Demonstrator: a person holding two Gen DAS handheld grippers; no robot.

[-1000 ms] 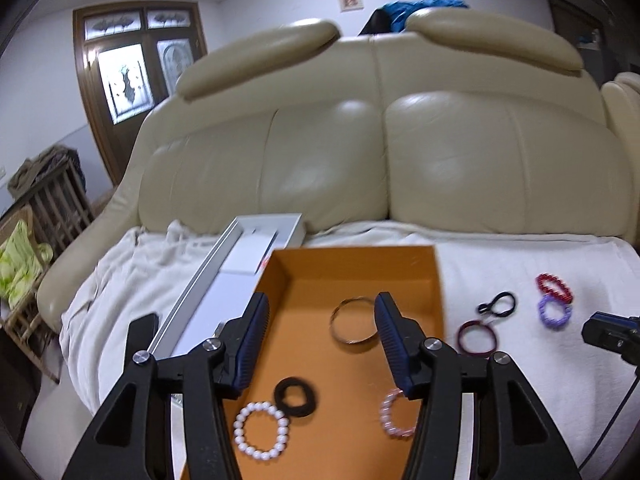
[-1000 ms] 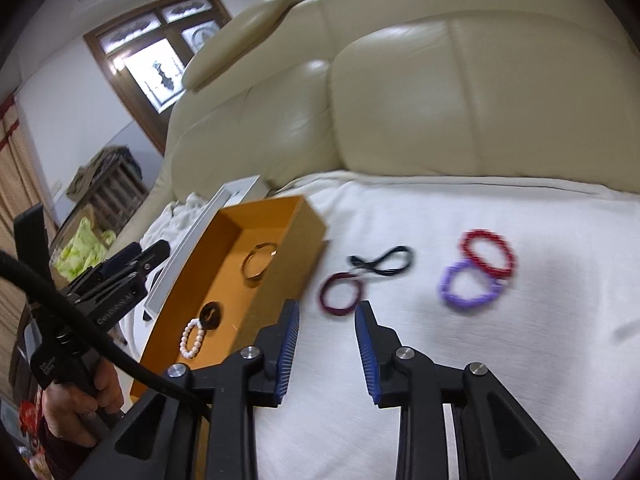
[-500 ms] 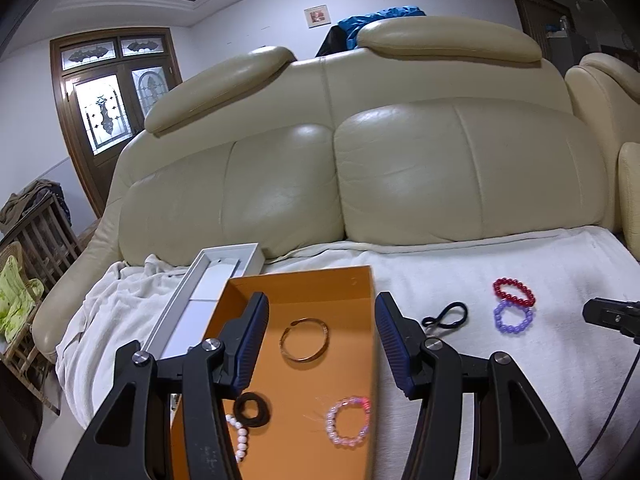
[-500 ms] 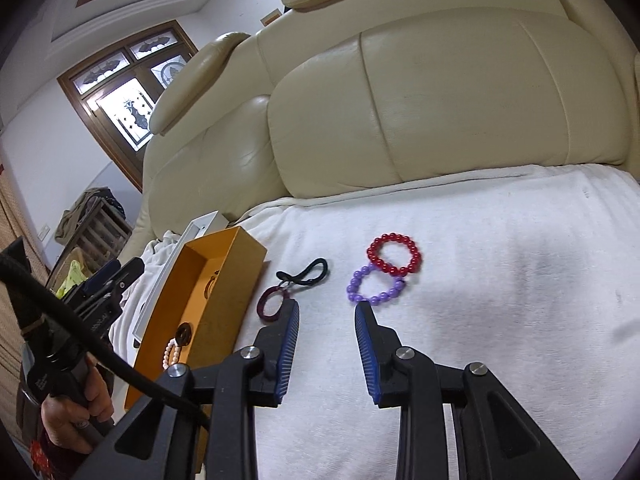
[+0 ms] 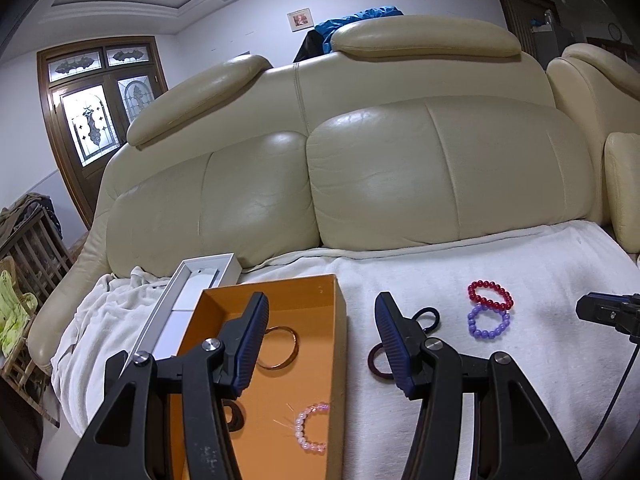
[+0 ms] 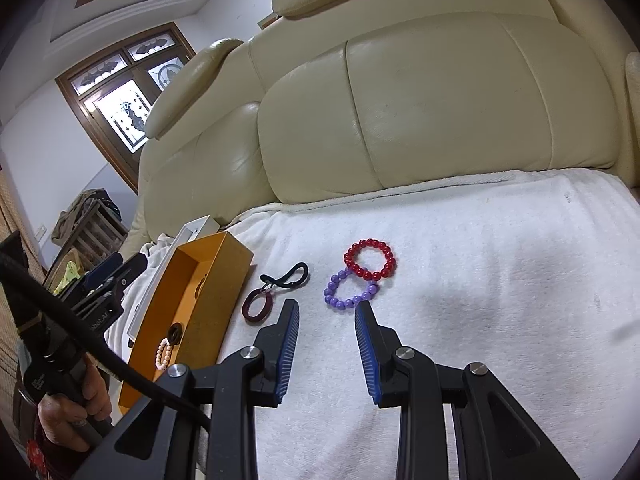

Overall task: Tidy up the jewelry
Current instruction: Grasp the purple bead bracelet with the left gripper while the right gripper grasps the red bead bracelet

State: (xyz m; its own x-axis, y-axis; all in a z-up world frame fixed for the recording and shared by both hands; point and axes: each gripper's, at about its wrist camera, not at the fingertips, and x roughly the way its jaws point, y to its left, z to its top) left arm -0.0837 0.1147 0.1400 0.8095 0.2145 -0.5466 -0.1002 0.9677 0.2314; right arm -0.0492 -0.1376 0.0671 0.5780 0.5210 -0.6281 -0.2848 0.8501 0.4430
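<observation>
Lying flat on the white towel (image 6: 460, 280) just above the right claw (image 6: 326, 344), at the centre of the right wrist view, the purple bead bracelet (image 6: 350, 290) is judged the nearest loose piece; it touches the red bead bracelet (image 6: 370, 260) at upper right. The right claw is held narrowly parted and empty. The left claw (image 5: 320, 344), half parted and empty, is seen astride the orange box (image 5: 340, 320) wall, so the right is nearer.

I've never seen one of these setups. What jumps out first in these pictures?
The bright orange box on the white towel draped over a cream sofa catches the eye, with a pink bead bracelet and a thin metal bangle inside. On the towel to its right lie a red bead bracelet and a purple one, touching, just ahead of the right claw.
</observation>
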